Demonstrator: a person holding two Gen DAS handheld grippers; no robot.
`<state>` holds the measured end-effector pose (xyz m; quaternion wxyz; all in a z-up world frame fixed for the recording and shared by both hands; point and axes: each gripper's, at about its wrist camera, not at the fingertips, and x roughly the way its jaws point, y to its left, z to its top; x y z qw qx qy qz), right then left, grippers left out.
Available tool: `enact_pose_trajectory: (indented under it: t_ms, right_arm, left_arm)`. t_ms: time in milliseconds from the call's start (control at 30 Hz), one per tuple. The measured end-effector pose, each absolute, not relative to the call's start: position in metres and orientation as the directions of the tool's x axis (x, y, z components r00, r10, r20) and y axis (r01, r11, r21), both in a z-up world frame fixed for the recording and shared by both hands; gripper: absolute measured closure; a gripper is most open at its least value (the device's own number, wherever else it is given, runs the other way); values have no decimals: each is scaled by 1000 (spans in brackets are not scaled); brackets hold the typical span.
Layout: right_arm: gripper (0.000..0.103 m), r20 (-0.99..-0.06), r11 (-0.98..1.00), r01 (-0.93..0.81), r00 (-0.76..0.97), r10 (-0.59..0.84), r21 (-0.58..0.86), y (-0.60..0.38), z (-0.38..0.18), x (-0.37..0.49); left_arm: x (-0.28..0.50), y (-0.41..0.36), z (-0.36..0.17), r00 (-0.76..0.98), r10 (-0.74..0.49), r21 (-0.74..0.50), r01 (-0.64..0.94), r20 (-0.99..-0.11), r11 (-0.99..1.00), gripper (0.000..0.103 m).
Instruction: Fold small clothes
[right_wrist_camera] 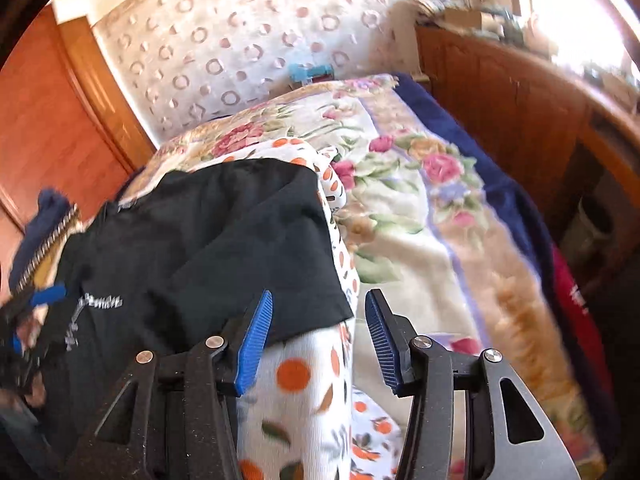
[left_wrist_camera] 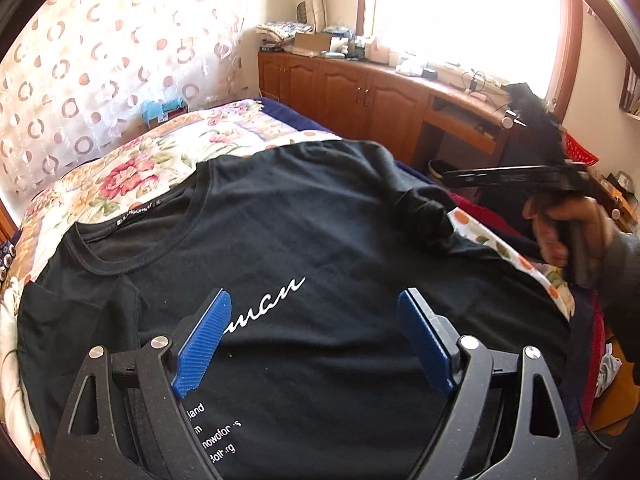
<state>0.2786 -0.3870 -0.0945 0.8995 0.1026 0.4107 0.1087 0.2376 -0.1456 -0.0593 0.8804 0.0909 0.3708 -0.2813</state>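
We see a bed covered by a floral blanket [left_wrist_camera: 132, 168] that fills most of both views, with a patterned curtain [left_wrist_camera: 100, 60] behind it and a wooden cabinet [left_wrist_camera: 360, 96] along the window side. On the blanket lies a white cloth printed with oranges [right_wrist_camera: 296, 376], and on top of that the black T-shirt [left_wrist_camera: 304, 240] lies spread front up, its neckline toward the curtain and white script lettering across the chest. One sleeve [left_wrist_camera: 424, 208] is bunched into a small lump near the shirt's edge on the window side.

We hold the left gripper [left_wrist_camera: 314, 304] above the chest of the shirt, its blue pads spread wide with nothing between them; it is released. A hand [left_wrist_camera: 568, 232] on the right of that view grips the handle of the other tool.

The right gripper [right_wrist_camera: 318, 304] stands partly spread beside the shirt's hem corner, above the orange-print cloth. Its left pad sits at the black fabric's edge, but nothing is pinched; the claw is released.
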Motion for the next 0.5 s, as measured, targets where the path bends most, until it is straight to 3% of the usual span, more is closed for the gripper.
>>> enact_pose_trajectory:
  t_ms: [200,500]
  right_arm:
    - [53,-761,941,-69,571,309,330,-384,-108,294]
    - [53,-745,890,-48,528,408,454,-400,-108,305]
  left_arm:
    - [238,-145,-60,563,-430,-55,562,-706,825,17]
    - [236,-147,-63,554,-434,-60,566,-711,822,17]
